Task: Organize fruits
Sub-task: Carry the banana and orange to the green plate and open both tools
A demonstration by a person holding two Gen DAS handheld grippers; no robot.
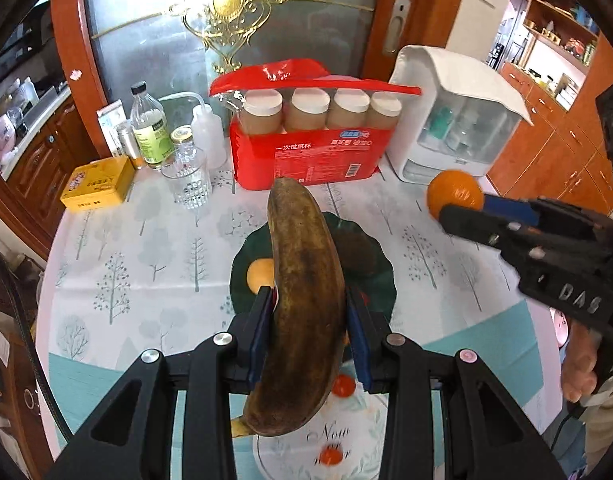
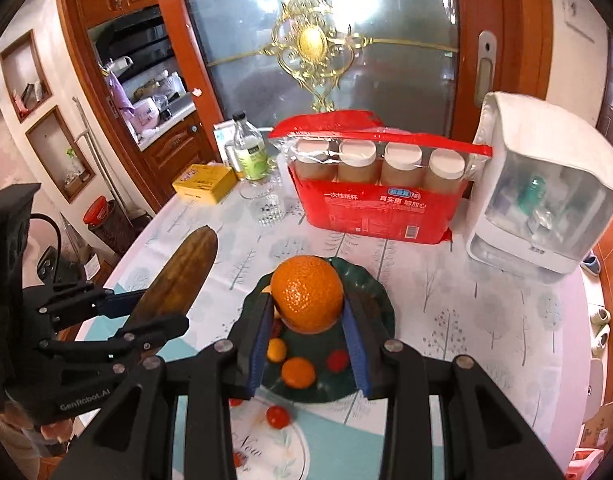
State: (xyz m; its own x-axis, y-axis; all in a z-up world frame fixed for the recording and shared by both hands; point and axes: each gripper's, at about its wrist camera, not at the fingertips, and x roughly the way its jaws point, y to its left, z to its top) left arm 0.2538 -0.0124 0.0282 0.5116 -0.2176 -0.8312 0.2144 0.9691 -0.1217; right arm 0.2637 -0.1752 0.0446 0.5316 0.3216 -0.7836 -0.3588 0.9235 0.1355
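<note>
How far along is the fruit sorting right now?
Done: small oranges and a red fruit lie on the green plate. In hand: the left gripper clamps the brown banana, the right gripper the big orange, both above the plate. Left: a red fruit on the tablecloth.

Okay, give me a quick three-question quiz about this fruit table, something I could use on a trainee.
1. True or false: the left tongs hold a bright yellow banana.
2. Which fruit do the right tongs grip? A) tomato B) orange C) kiwi
3. Fill in: below both tongs sits a dark green ____.

Key
1. False: the banana is brown, overripe.
2. B, the orange.
3. plate, with small fruits already on it.
</note>
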